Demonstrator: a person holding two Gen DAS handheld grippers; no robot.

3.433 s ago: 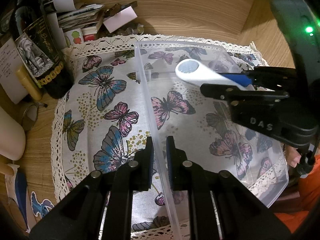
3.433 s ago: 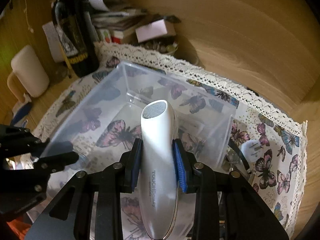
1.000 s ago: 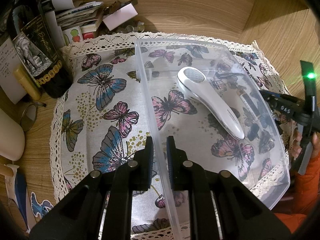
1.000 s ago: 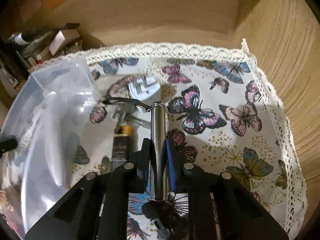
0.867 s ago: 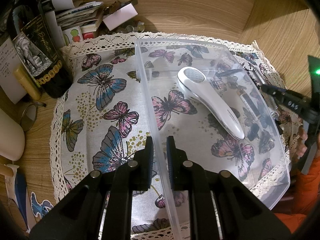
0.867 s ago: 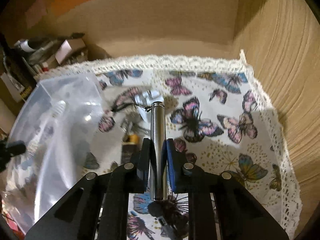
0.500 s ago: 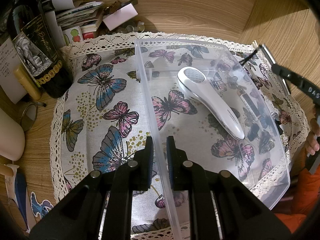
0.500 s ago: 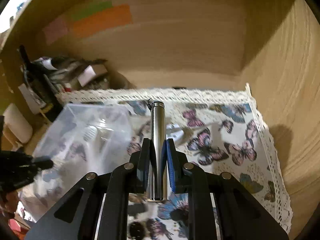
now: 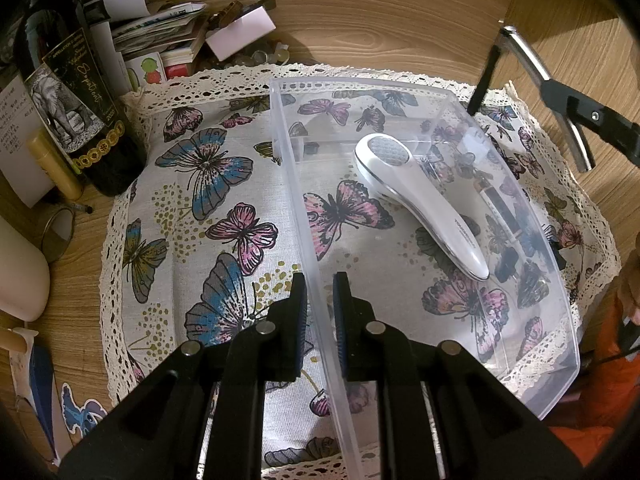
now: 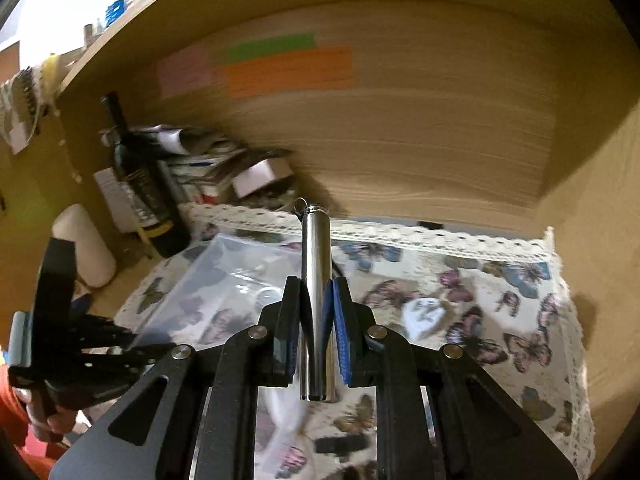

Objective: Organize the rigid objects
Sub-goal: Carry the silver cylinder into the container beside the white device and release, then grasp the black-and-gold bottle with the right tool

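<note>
Left gripper [image 9: 319,312]: nearest item; black two-finger claw with blue pads, pinched onto the near-left wall of the bin, holding it steady.
Right gripper [image 10: 316,320]: black claw of the same make, pressed together on the slim silver metal cylinder [image 10: 316,280], which stands lengthwise between the pads, a small ring and dark cord at its far tip.
Clear plastic storage bin [image 9: 556,288]: rectangular, transparent, resting on the cloth; open top.
White handheld device [image 9: 420,200]: smooth plastic, mesh head at the far end; lies diagonally on the bin floor.
Items outside bin: white plug adapter [image 10: 422,316] and a small dark piece, too blurred to name, on the cloth right of the bin.
Butterfly-print cloth with lace edge [image 9: 192,184]: covers the wooden desk.
Far clutter: dark wine bottle with elephant label [image 9: 76,92], stacked papers and boxes [image 9: 168,36] against the back panel.
Step in hand: cylinder held in the air, right of the bin and above the cloth, apparently in transit.
Next move: likely carry it over the rim, lower it beside the white device, then spread the claw; the trailing cord may snag the wall.
</note>
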